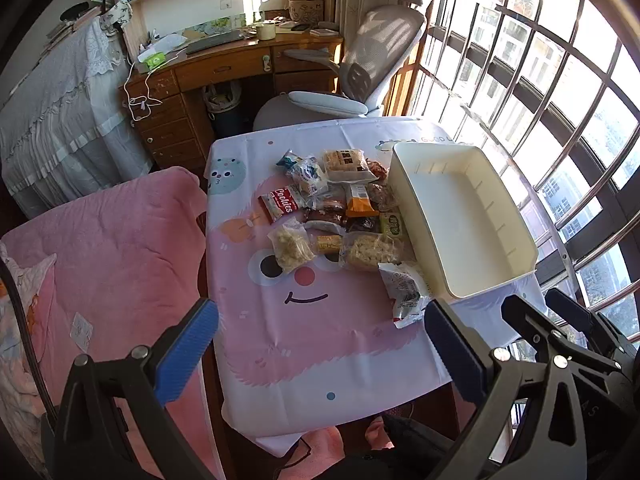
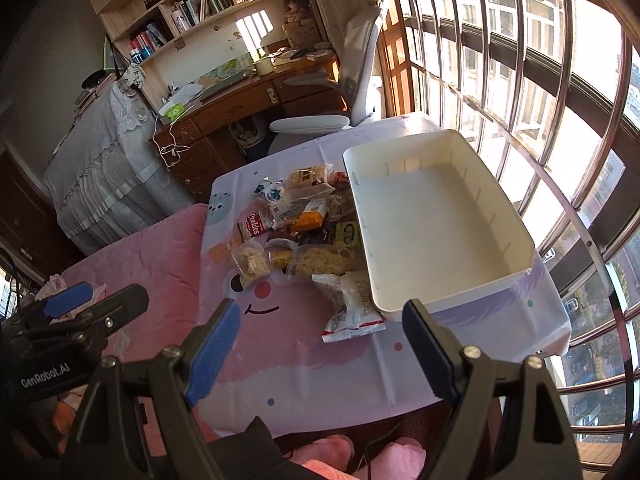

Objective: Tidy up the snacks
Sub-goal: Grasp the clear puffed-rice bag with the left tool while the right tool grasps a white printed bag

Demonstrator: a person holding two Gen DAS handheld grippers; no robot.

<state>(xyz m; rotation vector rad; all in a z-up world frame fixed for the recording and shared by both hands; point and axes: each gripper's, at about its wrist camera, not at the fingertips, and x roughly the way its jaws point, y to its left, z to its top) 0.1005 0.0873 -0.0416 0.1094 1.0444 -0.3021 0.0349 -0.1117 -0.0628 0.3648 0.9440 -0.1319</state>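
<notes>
Snacks (image 1: 332, 208) (heaped) — beside bin (image 1: 516, 236)

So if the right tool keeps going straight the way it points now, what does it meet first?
Most likely the white snack packet with the red edge, lying against the near corner of the empty white bin. The right tool stands open with nothing between it and that packet, though depth is hard to judge here.

Light source: strong daylight through the metal-barred window (image 1: 560, 92) on the right.
Glare: panes blown out white.
Shadows: bar stripes on the far wall; left side dim.
Distortion: heavy fisheye bending, dark corners.
Focus: sharp, no blur.
</notes>
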